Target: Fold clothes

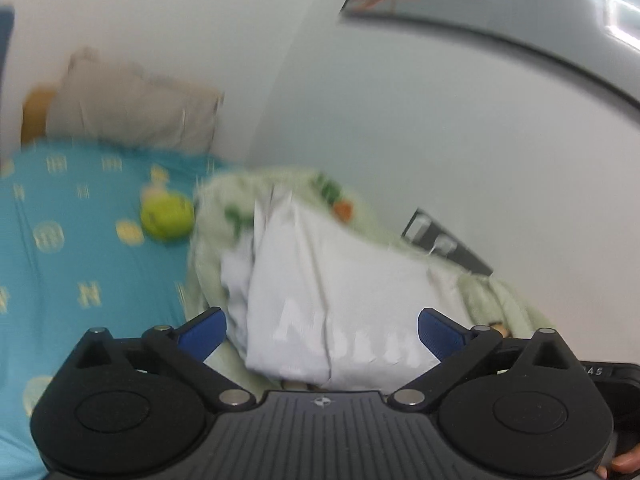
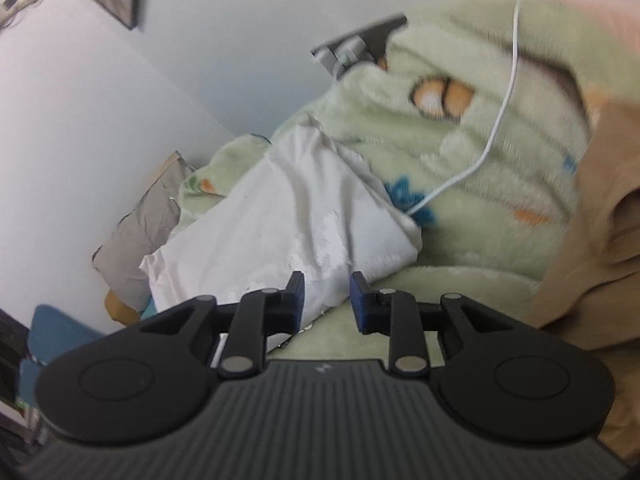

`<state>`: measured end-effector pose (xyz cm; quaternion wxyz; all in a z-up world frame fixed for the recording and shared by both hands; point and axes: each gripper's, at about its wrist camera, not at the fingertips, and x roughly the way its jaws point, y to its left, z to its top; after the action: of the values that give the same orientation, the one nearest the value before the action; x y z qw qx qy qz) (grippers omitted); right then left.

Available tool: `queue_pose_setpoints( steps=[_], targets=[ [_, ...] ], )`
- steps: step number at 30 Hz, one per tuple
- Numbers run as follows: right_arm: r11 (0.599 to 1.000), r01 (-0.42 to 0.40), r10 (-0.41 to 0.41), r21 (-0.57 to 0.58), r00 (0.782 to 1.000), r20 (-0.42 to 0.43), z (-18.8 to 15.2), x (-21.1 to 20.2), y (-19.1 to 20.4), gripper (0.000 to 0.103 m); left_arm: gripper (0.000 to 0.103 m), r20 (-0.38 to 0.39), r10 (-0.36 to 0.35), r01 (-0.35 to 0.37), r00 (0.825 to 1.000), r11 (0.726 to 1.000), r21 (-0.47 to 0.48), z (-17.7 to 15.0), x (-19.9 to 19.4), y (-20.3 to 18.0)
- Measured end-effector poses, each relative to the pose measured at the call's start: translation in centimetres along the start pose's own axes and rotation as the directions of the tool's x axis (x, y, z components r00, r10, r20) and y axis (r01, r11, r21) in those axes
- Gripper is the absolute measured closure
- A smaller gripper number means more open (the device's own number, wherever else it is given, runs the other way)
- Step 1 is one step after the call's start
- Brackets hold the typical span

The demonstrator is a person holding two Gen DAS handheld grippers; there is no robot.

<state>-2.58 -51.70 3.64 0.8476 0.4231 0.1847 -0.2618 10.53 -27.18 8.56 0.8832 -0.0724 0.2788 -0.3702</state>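
Observation:
A folded white garment (image 1: 332, 292) with pale lettering lies on a light green fleece blanket (image 1: 212, 248). In the left wrist view my left gripper (image 1: 322, 334) stands wide open just in front of it, its blue pads (image 1: 204, 332) on either side of the garment's near edge, not touching. The right wrist view shows the same white garment (image 2: 280, 220) from its other side. My right gripper (image 2: 327, 302) is open by a narrow gap, and the garment's near corner reaches in between the fingertips (image 2: 297, 300). Both views are blurred.
A turquoise printed sheet (image 1: 80, 260) with a yellow-green toy (image 1: 168, 216) lies left of the blanket, a beige pillow (image 1: 132, 108) behind it. A white cable (image 2: 508, 100) runs over the green blanket (image 2: 500, 168). Tan cloth (image 2: 600, 220) is at the right. White walls stand close behind.

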Motion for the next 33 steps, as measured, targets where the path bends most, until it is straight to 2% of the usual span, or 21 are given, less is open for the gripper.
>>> queue_pose_setpoints(
  steps=[1,3,4,10,13,17,26,33],
  targets=[
    [0.999,-0.016,0.016,-0.034,1.0,0.018,0.0,-1.2,0.6,0.036,0.0,0.021,0.008,-0.009,1.0,1.0,0.024,0.2,-1.4,-0.5],
    [0.993,-0.055,0.062,-0.108,0.996,0.061,-0.1,-3.7,2.0,0.002,0.0,0.058,0.039,-0.043,0.998,0.997,0.064,0.3,-3.9,-1.3],
    [0.986,-0.07,0.084,-0.15,0.992,0.09,-0.3,-5.1,2.8,0.0,0.0,0.08,0.052,-0.059,0.995,0.995,0.084,0.3,-5.1,-1.7],
    [0.931,-0.098,0.175,-0.353,0.966,0.193,-2.7,-11.6,6.7,0.0,0.0,0.179,0.096,-0.13,0.979,0.973,0.189,-1.2,-13.1,-4.3],
    [0.902,-0.104,0.211,-0.418,0.953,0.218,-4.4,-13.4,7.5,0.0,0.0,0.166,0.075,-0.113,0.983,0.966,0.233,-2.5,-15.1,-4.5],
    [0.87,-0.107,0.252,-0.48,0.935,0.249,-6.8,-15.0,7.9,0.0,0.0,0.185,0.078,-0.122,0.98,0.962,0.242,-4.4,-17.0,-4.2],
    [0.809,-0.051,0.28,-0.586,0.91,0.307,-11.5,-15.3,8.5,0.0,0.0,0.271,0.1,-0.173,0.957,0.95,0.261,-7.0,-19.7,-3.7],
    [0.774,0.012,0.264,-0.633,0.902,0.34,-13.6,-13.5,8.9,0.0,0.0,0.299,0.102,-0.188,0.949,0.943,0.275,-8.5,-19.1,-2.9]
  ],
)
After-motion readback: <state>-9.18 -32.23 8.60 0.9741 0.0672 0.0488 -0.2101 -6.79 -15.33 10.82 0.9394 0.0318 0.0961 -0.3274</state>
